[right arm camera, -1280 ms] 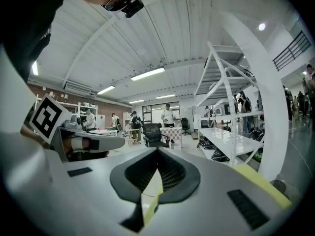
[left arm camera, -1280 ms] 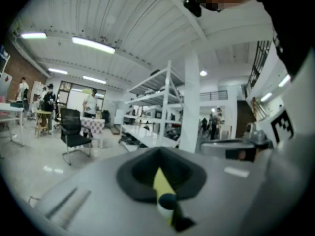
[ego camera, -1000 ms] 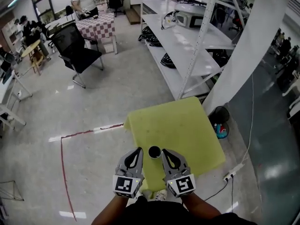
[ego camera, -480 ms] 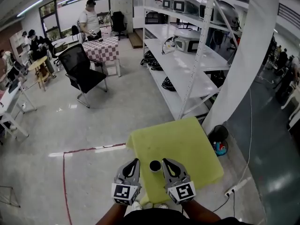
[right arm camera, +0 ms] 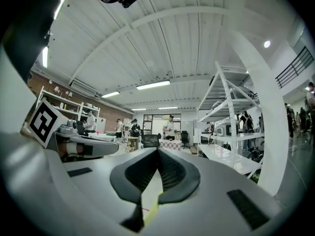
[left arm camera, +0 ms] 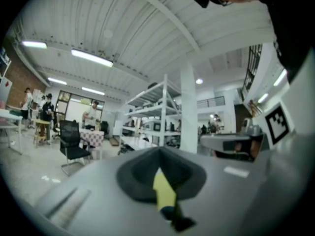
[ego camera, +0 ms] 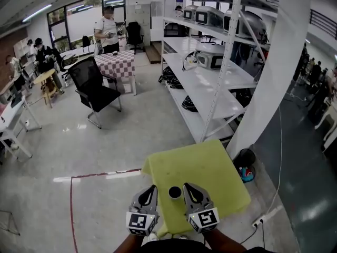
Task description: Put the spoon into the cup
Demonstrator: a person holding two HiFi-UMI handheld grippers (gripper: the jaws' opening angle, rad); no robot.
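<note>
The left gripper (ego camera: 151,190) and right gripper (ego camera: 187,187) are held level at the near edge of the yellow-green tabletop (ego camera: 210,162), each with its jaws closed together and nothing gripped. Between them a dark cup (ego camera: 174,192) is stood upright on the tabletop; its inside is seen only as dark, and the spoon cannot be made out. Beyond, white shelves (ego camera: 210,83) and a pillar (ego camera: 274,73) are seen at right, a black chair (ego camera: 95,86) farther left.

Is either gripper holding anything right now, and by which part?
Nothing is held. The left gripper and the right gripper both have jaws shut on nothing; the cup stands on the table between them.
</note>
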